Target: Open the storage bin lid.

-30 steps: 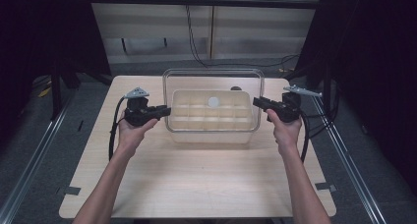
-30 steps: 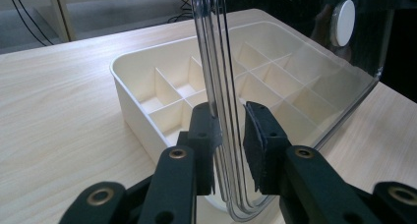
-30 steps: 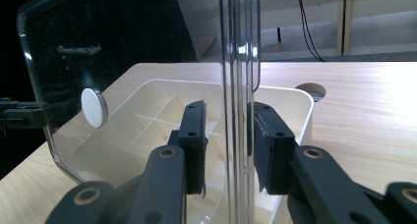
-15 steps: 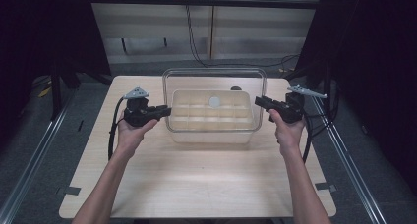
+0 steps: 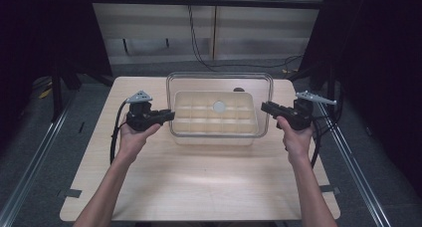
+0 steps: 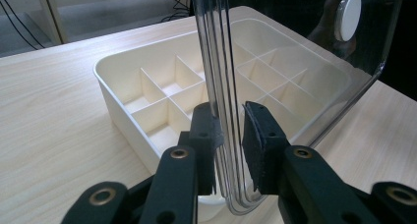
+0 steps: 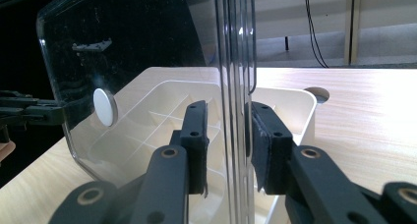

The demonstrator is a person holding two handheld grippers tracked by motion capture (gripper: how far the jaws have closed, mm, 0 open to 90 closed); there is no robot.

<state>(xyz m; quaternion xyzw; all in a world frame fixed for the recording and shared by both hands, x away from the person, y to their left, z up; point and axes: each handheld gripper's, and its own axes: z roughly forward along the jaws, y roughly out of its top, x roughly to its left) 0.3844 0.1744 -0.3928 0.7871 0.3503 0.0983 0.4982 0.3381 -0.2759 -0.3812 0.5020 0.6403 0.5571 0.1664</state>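
Observation:
A clear plastic lid (image 5: 219, 82) with a white round disc (image 5: 218, 106) hangs just above a cream box (image 5: 214, 132) divided into several compartments, at the middle of the table. My left gripper (image 5: 170, 116) is shut on the lid's left rim. My right gripper (image 5: 263, 107) is shut on its right rim. In the left gripper view the lid's (image 6: 295, 47) edge stands upright between the pads of my gripper (image 6: 230, 130), with the box (image 6: 147, 86) behind. The right gripper view has the lid (image 7: 123, 47) clamped in my gripper (image 7: 228, 130) the same way.
The light wooden table (image 5: 199, 177) has bare surface in front of the box. A small round hole (image 5: 239, 89) sits in the tabletop behind the box. Dark curtains flank both sides, and metal rails run along the floor.

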